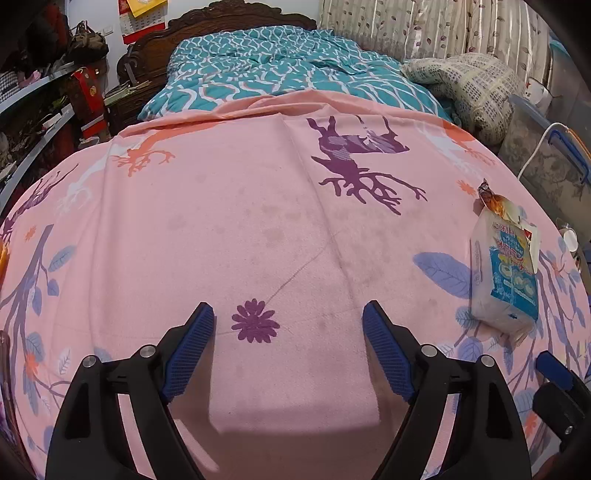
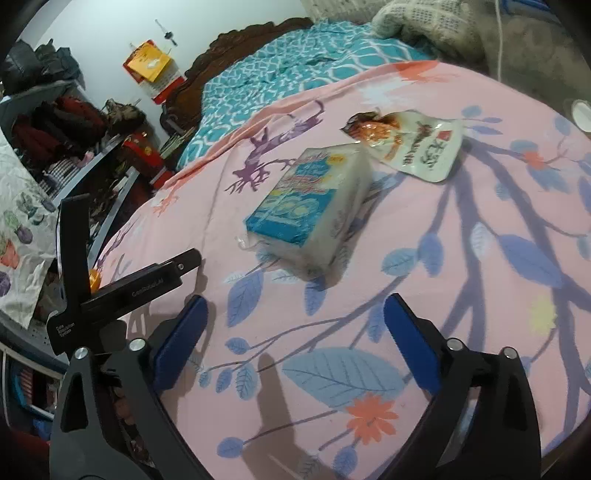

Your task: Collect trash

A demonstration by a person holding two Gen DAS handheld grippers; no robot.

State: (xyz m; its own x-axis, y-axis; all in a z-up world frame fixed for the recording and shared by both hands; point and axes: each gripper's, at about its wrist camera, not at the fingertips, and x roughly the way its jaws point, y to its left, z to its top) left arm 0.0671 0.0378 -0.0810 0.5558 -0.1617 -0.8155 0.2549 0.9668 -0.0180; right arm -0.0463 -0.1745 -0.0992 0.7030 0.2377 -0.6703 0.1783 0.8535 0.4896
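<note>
A home bedroom: a bed (image 1: 258, 221) with carved headboard (image 1: 229, 22), teal quilt (image 1: 288, 74) and cluttered shelves (image 1: 40, 110).

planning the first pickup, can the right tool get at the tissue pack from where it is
Probably yes. The right tool is open and empty, with the tissue pack lying straight ahead on the pink sheet. Only bare sheet shows between them; the snack wrapper lies beyond the pack.

Sheet (image 1: 221, 221): pink, printed with purple deer, purple flower, blue leaves, orange blossoms. Quilt (image 1: 280, 70): teal with white wavy lattice. Tissue pack (image 2: 314, 210): white with blue label (yellow dots). Wrapper (image 2: 417, 147): white, orange-brown print. Gripper pads (image 1: 190, 347): blue on black.
</note>
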